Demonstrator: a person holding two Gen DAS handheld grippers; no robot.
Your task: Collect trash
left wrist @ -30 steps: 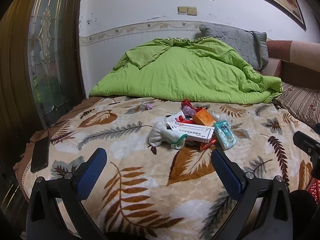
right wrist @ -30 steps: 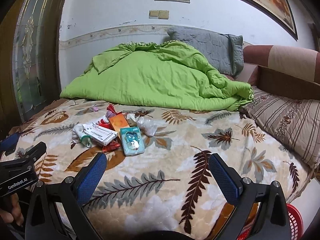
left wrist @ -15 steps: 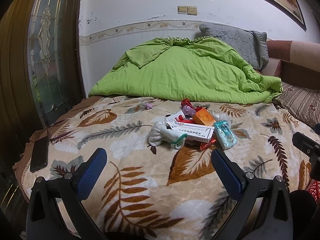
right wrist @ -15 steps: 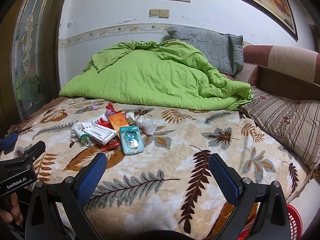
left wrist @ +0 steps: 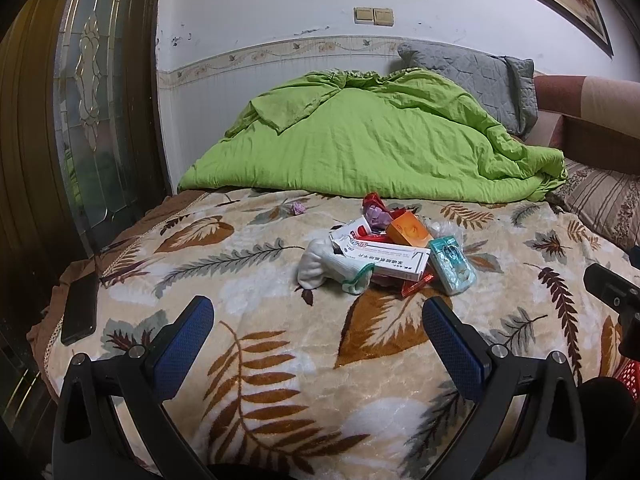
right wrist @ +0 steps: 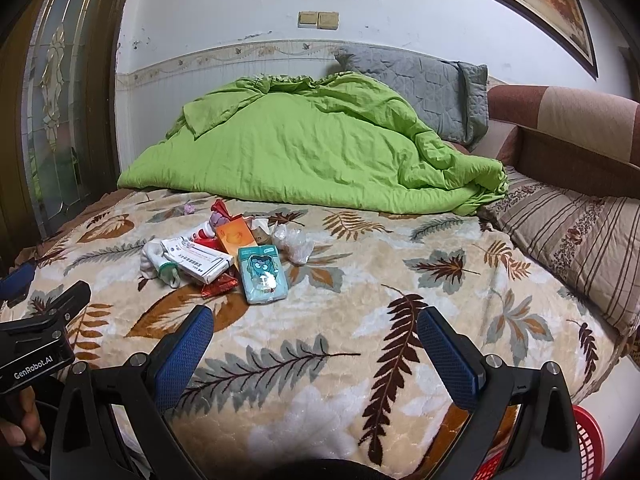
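Note:
A pile of trash lies on the leaf-patterned blanket point(left wrist: 280, 360): a white sock point(left wrist: 320, 266), a long white box point(left wrist: 388, 262), an orange box point(left wrist: 408, 230), a teal packet point(left wrist: 452, 266), red wrappers point(left wrist: 416, 286) and a purple scrap point(left wrist: 298, 208). The right wrist view shows the same teal packet point(right wrist: 262, 274), white box point(right wrist: 198, 260), orange box point(right wrist: 236, 238) and a clear plastic bag point(right wrist: 294, 242). My left gripper point(left wrist: 318, 326) is open and empty, short of the pile. My right gripper point(right wrist: 314, 330) is open and empty, right of the pile.
A green duvet point(left wrist: 368, 144) is heaped at the back of the bed, with a grey pillow point(left wrist: 472, 76) behind it. A black phone point(left wrist: 78, 312) lies at the blanket's left edge. A red basket point(right wrist: 586, 446) sits below the bed's near right corner. A striped pillow point(right wrist: 576, 236) lies at right.

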